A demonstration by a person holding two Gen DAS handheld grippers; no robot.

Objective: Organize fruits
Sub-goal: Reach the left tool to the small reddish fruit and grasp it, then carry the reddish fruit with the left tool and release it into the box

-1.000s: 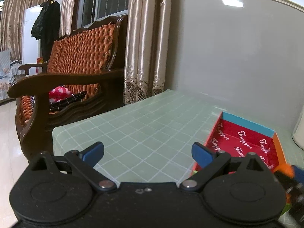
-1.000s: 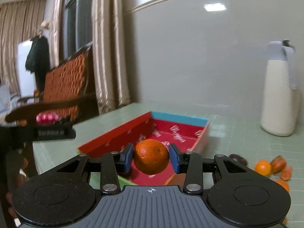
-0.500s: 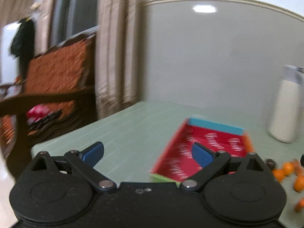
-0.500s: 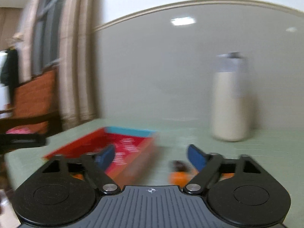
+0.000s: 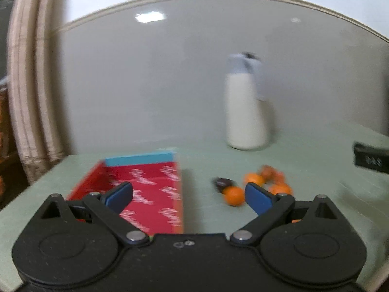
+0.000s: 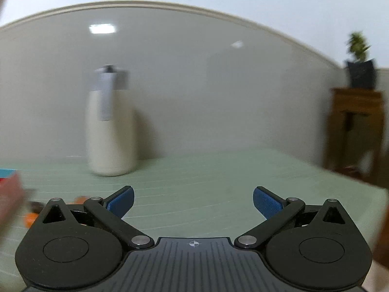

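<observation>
In the left wrist view a red box (image 5: 145,194) with a blue far wall lies on the green table, just ahead of my left gripper (image 5: 188,196), which is open and empty. Several small oranges (image 5: 234,196) and a dark fruit (image 5: 222,183) lie in a loose cluster right of the box, near the right fingertip. In the right wrist view my right gripper (image 6: 193,200) is open and empty above bare table. The box corner (image 6: 7,174) and some fruit (image 6: 31,217) show blurred at the far left edge.
A tall cream thermos jug (image 5: 245,112) stands at the back by the grey wall; it also shows in the right wrist view (image 6: 110,131). A wooden stand with a potted plant (image 6: 359,73) is at the right. Curtains (image 5: 29,97) hang at the left.
My right gripper has let go of the orange it held over the box, opened wide and swung right. My left gripper has swung right from the sofa side towards the box and fruit.
</observation>
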